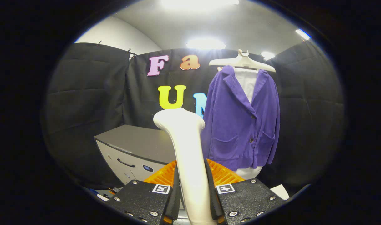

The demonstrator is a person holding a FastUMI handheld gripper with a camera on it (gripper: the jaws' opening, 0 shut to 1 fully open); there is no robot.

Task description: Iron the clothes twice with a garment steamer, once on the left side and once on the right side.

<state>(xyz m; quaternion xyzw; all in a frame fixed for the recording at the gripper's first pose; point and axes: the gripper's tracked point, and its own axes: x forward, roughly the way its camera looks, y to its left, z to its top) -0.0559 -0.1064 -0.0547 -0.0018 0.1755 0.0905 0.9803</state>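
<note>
The garment steamer (187, 150) is held upright betw. the two fingers of the gripper (193, 200); both fingers are pressed against its white handle, one on each side, so the claw is clenched on it. The steamer's head is seen at the top of the handle, rising well above the fingertips and tilted slightly to the left.

Beyond the fingers and to the right, a purple jacket (242, 122) is hung on a pale hanger (242, 62) in front of the booth's black cloth wall. A white garment (246, 82) is worn under it, visible at the collar opening and below the hem. The jacket is buttoned at the front, w/ two patch pockets low down. Steamer and jacket are apart, not touching.

To the left, behind the steamer, a grey cabinet (131, 150) w/ a handle is seen. An orange ribbed part (223, 175) is seen just behind the fingers.
</note>
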